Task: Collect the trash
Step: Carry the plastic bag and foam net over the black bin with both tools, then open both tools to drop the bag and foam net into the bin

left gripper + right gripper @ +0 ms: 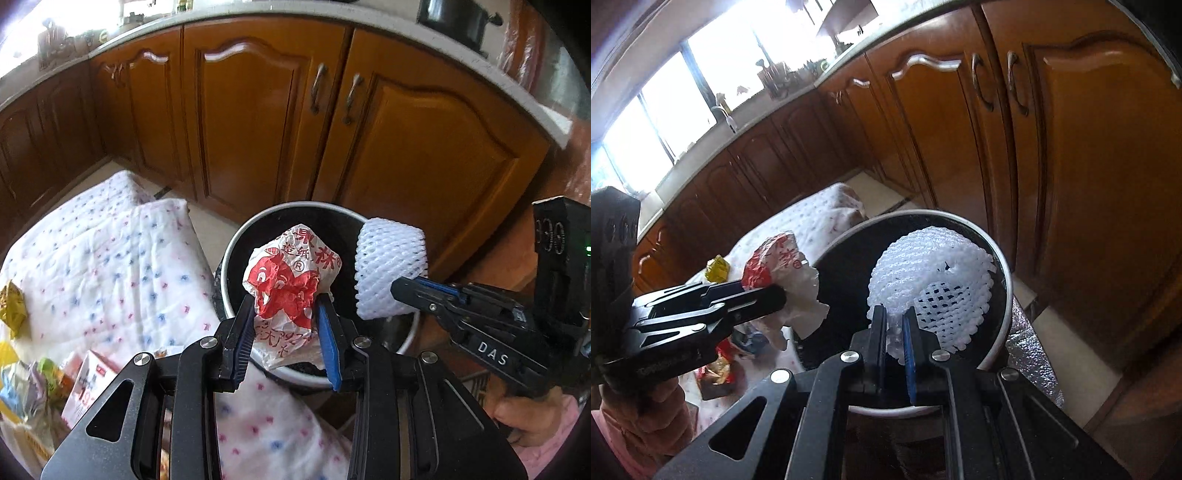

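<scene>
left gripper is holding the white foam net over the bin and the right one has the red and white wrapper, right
Swapped. In the left wrist view the left gripper pinches the red and white wrapper, and the right gripper holds the white foam net. Both items are over the bin.

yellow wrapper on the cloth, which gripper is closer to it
Left. The left gripper, shut on a red-printed wrapper, is nearer the yellow wrapper; the right gripper holds foam netting farther away.
</scene>
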The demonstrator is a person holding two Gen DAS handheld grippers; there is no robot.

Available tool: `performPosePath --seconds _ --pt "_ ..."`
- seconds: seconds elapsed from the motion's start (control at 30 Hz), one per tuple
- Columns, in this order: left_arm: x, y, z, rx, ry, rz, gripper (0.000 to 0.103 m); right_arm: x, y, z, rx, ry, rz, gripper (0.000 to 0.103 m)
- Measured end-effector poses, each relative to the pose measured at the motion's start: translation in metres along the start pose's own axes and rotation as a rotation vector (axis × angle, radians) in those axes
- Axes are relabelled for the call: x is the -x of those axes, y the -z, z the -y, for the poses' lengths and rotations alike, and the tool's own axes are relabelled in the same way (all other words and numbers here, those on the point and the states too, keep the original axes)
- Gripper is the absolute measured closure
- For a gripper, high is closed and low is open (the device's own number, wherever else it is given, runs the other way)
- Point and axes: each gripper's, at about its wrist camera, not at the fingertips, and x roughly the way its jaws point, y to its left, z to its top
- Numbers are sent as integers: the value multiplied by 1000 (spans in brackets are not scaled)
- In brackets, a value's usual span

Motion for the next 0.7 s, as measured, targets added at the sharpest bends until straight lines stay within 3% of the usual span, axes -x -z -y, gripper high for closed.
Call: performPosePath --seconds 0.1,0.27,0.33,0.37,0.5,0.7 --pt "-13 -5 2 -4 6 -32 71 -5 -3 3 8 7 -21 94" --pt "-28 -12 5 -11 0 -66 65 -6 -6 9 -1 -2 -39 84" --pt "-28 -12 6 -10 1 -67 59 -3 -6 11 -2 5 -31 72" --pt "-28 -12 5 -5 0 -71 51 0 -5 13 -9 -3 -27 69" --pt "-23 -16 6 0 14 -56 42 5 -4 13 -19 -6 -10 65" --pt "8 -8 -1 24 9 2 41 15 -5 5 -38 -22 28 59"
